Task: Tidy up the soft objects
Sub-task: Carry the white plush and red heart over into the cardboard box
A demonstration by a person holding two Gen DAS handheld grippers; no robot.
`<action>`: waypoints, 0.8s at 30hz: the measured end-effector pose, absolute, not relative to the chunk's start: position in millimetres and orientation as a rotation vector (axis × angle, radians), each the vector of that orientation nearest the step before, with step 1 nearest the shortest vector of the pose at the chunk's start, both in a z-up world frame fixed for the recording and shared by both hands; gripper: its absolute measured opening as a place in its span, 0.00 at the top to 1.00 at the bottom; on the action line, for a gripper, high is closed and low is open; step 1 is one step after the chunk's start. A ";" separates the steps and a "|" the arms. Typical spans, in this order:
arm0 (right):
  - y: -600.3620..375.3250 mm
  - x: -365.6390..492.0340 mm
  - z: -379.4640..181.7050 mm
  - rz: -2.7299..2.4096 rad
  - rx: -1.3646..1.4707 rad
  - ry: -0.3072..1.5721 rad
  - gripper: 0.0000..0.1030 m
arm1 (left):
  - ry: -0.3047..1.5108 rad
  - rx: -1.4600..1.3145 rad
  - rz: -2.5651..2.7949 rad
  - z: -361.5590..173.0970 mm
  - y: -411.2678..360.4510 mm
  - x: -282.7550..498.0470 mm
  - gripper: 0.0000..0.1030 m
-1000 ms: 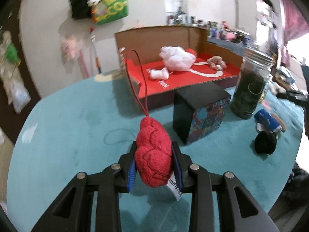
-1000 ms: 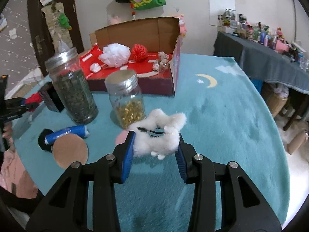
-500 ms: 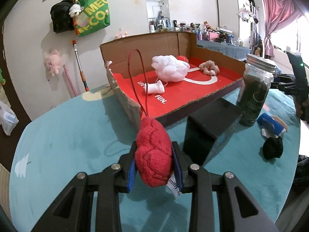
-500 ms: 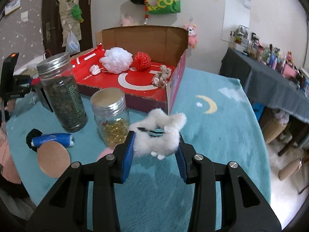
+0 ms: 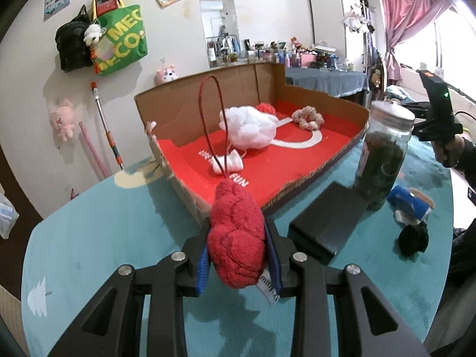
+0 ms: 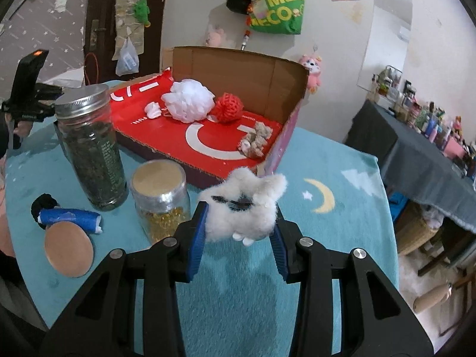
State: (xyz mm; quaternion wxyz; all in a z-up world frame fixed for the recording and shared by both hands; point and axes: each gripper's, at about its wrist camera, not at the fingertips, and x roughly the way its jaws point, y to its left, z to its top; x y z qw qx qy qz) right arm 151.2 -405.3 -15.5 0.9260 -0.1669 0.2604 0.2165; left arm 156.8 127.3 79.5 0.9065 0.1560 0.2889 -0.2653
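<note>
So the left gripper (image 5: pixel 238 257) is still squeezing the red plush (image 5: pixel 236 239), red loop sticking up, and it's riding higher and closer to the cardboard box (image 5: pixel 327 101) than a second ago; the black box (image 5: pixel 325 224) is sitting lower in view now. The right gripper (image 6: pixel 239 232) is still pinching the fluffy white plush (image 6: pixel 242 208), and it's also getting nearer, with the gold-bead jar (image 6: pixel 162 199) sliding off to its left. Both plushies are hanging above the teal table cover (image 6: pixel 312 214), outside the box.
</note>
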 end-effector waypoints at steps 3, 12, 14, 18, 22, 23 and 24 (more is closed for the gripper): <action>-400.1 155.1 -9.2 0.476 -0.358 0.520 0.64 | 0.585 0.331 -0.554 87.2 123.1 160.9 0.67; -379.6 179.4 19.0 0.546 -0.389 0.498 0.64 | 0.594 0.288 -0.588 114.6 95.1 188.4 0.67; -372.5 188.9 26.3 0.562 -0.380 0.507 0.63 | 0.619 0.266 -0.582 118.4 87.3 198.3 0.67; -353.9 213.5 36.7 0.549 -0.367 0.569 0.63 | 0.730 0.205 -0.551 119.4 67.7 223.1 0.67; -338.6 240.3 39.6 0.536 -0.323 0.671 0.63 | 0.872 0.144 -0.508 112.4 54.0 246.0 0.67; -334.3 250.5 38.7 0.523 -0.308 0.715 0.63 | 0.909 0.127 -0.494 110.4 51.6 251.5 0.67; -332.4 256.3 38.0 0.512 -0.298 0.740 0.63 | 0.942 0.116 -0.475 108.0 49.8 256.8 0.67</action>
